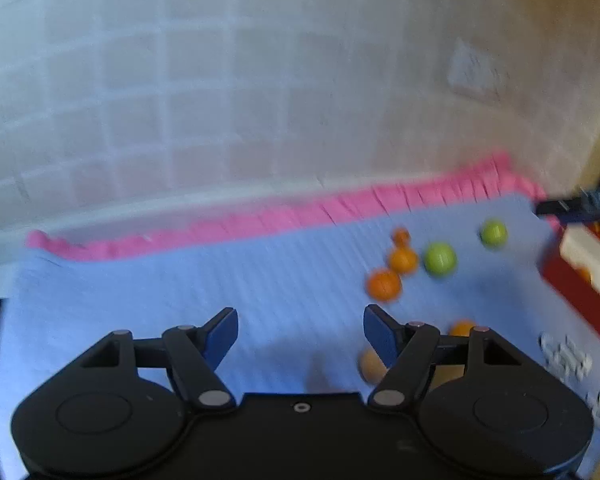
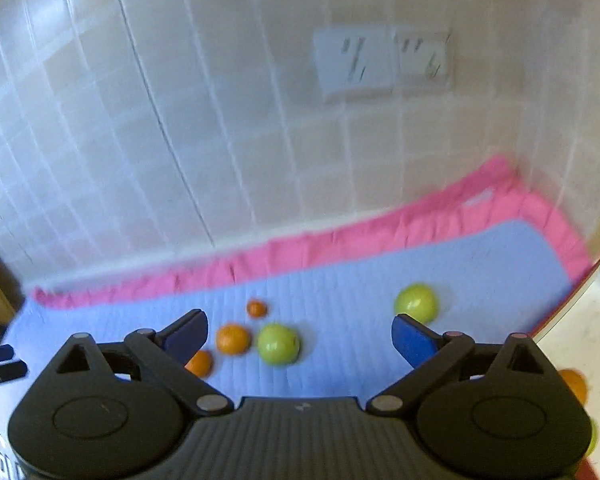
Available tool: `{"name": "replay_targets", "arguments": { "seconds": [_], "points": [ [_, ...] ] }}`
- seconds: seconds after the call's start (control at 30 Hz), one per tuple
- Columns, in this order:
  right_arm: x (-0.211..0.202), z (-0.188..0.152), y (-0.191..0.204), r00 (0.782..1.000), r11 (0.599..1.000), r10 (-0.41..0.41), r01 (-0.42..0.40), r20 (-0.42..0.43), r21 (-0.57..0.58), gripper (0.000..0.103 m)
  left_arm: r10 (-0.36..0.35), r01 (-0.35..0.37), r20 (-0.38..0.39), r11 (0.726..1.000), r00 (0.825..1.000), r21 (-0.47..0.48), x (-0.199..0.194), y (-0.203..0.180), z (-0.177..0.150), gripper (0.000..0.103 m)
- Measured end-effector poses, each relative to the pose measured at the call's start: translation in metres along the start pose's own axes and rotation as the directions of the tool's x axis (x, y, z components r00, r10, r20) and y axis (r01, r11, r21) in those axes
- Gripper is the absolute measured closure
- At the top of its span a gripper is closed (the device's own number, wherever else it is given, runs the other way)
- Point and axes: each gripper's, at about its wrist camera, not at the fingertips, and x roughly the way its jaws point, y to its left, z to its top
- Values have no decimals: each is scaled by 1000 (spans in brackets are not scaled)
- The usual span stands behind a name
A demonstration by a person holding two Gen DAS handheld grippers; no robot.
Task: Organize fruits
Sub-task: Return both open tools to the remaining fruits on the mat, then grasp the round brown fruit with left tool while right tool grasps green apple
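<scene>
Tiled wall [image 2: 100, 140] seen behind blue mat [image 2: 340, 288]; oranges [image 2: 233, 338] & green apples [image 2: 278, 344] scattered on it (blurred). Left tongs [image 1: 300, 336] & right tongs [image 2: 300, 338] held apart, nothing gripped.

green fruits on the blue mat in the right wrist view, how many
2. One green fruit lies between the open fingers, beside an orange fruit. The other green fruit sits further right, just beyond the right fingertip. The gripper body may hide more.

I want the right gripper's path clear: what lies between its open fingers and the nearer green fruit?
Only bare blue mat. In the right wrist view, the right gripper stands open and empty, the nearer green fruit just ahead between its fingers.
</scene>
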Motion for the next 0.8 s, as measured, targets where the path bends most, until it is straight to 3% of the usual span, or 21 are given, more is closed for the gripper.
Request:
{"name": "replay_targets", "arguments": {
  "seconds": [0.27,0.43,0.53,0.63,0.8],
  "points": [
    [80,-13,8,988,1000,24,-23,-153,10,20,-122,135,-174,989,977,64,59,-26,-26,21],
    [116,-19,7,975,998,57,-49,-215,44,32,-184,201,-224,978,957,54,74,-31,-33,21],
    [125,-20,6,974,998,57,-47,-218,52,33,-194,213,-235,976,953,56,82,-35,-34,21],
    [130,-18,1,973,996,69,-56,-221,64,32,-201,218,-250,975,947,40,93,-36,-35,35],
    [139,-14,2,973,997,65,-54,-221,57,33,-209,219,-266,976,941,8,105,-33,-33,41]
  ]
}}
